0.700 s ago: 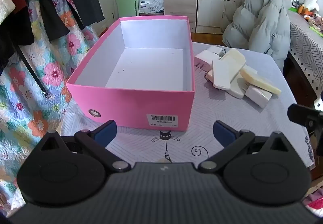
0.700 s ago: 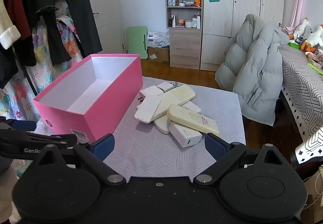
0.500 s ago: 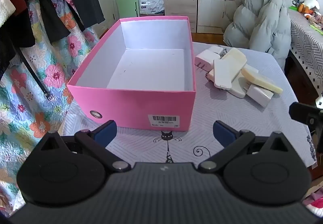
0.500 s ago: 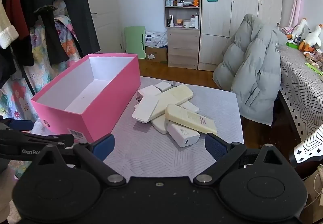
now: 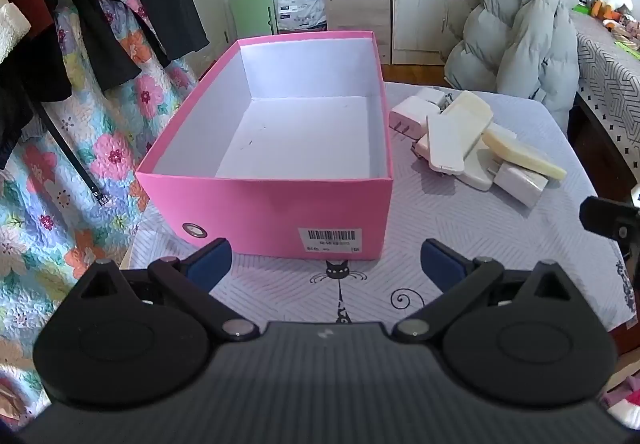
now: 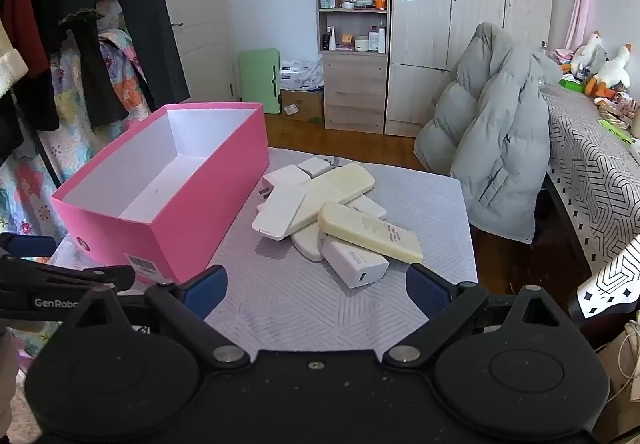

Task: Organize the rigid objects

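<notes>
Little is being moved since earlier. Both grippers, left [image 5: 324, 258] and right [image 6: 316, 282], are being held released; the charger [image 6: 355, 261] nearest the box [image 5: 264, 212] should be approached squarely.

White and cream chargers [image 6: 332, 216] heaped beside open pink box [image 6: 200, 220].

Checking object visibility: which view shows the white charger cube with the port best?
Right wrist view: the charger cube sits nearest, port face visible, at the pile's front. In the left wrist view it lies far right, smaller, its port not discernible.
</notes>
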Available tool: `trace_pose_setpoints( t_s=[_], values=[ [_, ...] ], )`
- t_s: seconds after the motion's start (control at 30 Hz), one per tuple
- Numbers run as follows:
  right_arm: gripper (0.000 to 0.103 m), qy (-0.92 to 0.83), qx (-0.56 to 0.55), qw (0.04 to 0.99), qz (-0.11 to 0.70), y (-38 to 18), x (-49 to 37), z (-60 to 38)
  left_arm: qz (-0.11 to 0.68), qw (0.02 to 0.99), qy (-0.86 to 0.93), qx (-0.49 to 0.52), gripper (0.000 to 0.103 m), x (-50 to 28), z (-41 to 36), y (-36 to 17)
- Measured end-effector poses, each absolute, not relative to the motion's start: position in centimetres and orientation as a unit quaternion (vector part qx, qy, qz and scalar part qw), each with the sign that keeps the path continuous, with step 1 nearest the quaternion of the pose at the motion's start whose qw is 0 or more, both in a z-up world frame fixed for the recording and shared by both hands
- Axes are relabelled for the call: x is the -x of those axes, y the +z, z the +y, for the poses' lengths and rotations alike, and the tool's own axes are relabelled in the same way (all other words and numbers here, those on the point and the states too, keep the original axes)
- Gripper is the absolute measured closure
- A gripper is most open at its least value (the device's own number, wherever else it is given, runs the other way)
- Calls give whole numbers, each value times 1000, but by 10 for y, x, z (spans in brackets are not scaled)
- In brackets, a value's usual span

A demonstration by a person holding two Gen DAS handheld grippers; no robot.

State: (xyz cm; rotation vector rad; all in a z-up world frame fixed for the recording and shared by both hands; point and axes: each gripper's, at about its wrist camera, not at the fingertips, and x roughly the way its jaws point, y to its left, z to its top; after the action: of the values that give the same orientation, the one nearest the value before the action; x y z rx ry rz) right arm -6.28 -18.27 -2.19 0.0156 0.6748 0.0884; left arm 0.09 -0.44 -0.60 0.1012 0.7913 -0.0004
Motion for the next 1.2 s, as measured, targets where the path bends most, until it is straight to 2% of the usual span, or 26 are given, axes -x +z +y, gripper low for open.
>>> trace_pose_setpoints(
  t_s=[1.2],
  values=[
    [5,38,-9,939,341,-25,60,-181,368,928,7,-59,0,1,3,-6]
  ],
)
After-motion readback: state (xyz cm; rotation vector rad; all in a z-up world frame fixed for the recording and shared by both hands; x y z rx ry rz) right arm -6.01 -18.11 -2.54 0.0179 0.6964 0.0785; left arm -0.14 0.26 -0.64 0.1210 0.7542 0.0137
